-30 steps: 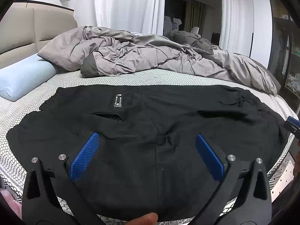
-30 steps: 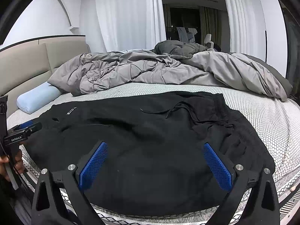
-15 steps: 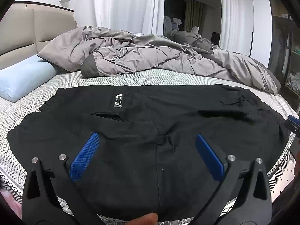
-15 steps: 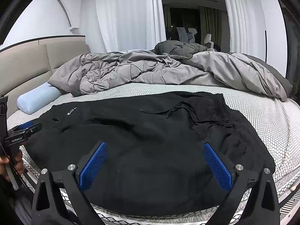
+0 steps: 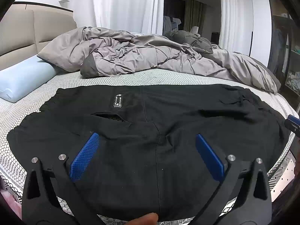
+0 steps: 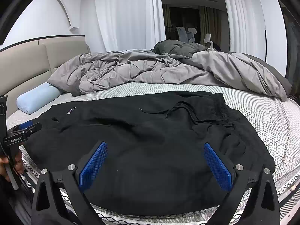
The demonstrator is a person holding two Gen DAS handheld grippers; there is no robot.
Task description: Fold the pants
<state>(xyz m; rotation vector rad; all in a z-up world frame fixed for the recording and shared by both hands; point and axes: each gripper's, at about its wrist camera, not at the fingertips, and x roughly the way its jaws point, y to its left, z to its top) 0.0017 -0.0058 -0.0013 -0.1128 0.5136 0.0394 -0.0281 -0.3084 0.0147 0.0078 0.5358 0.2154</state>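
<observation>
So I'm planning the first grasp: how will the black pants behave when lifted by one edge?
The black pants lie in soft wrinkles, so probably floppy, draping from any pinch. The loose drawstring will likely dangle. The cloth looks thick, so perhaps fairly heavy.

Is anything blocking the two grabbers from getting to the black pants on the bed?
Nothing visible is in the way. The black pants lie spread flat right in front of the open left gripper and the open right gripper. The grey duvet and blue pillow lie behind the pants.
</observation>
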